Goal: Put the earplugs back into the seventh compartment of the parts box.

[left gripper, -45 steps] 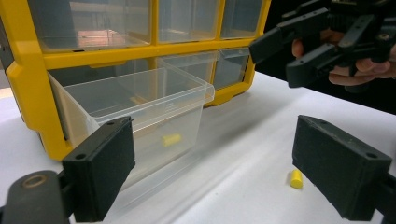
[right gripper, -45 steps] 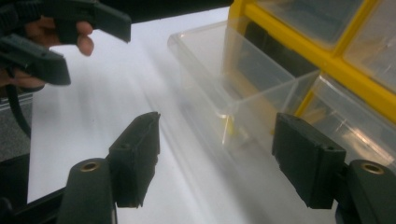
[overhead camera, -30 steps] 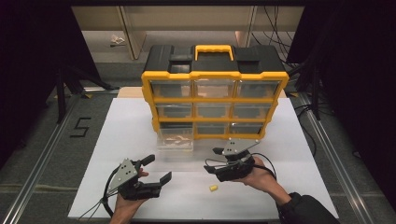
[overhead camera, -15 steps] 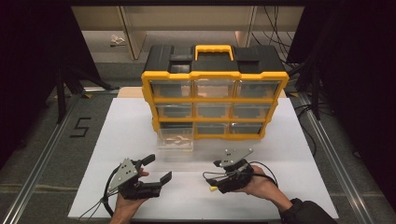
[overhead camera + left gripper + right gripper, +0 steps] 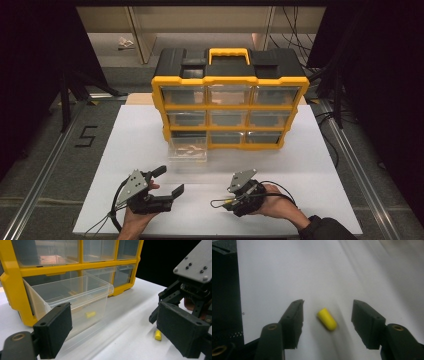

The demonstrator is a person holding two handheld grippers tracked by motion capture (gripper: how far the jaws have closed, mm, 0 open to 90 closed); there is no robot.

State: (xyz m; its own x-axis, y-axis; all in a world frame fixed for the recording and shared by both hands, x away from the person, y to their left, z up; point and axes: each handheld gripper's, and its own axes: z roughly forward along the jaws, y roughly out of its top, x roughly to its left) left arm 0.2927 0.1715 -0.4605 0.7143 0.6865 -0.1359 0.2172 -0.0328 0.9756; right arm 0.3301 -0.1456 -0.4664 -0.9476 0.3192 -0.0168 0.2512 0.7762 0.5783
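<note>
A small yellow peg (image 5: 327, 319) lies on the white table (image 5: 310, 165), between the jaws of my open right gripper (image 5: 328, 308) without touching either one. In the high view that right gripper (image 5: 229, 202) points down at the board near the front edge. The left gripper view shows the same peg (image 5: 157, 335) beneath the right gripper (image 5: 190, 287). My left gripper (image 5: 168, 180) is held open and empty, facing a clear drawer (image 5: 75, 297) pulled out of the yellow organizer (image 5: 230, 80). Another yellow peg (image 5: 90, 314) lies inside that drawer.
The organizer stands at the back middle of the board, its other drawers shut and a black lid with a yellow handle (image 5: 228, 52) on top. The clear drawer (image 5: 187, 150) juts toward me at bottom left. A cable (image 5: 285, 187) trails from the right gripper.
My right gripper has moved toward me and tipped down over the yellow peg, which now lies between its jaws. The left gripper has stayed where it was.
</note>
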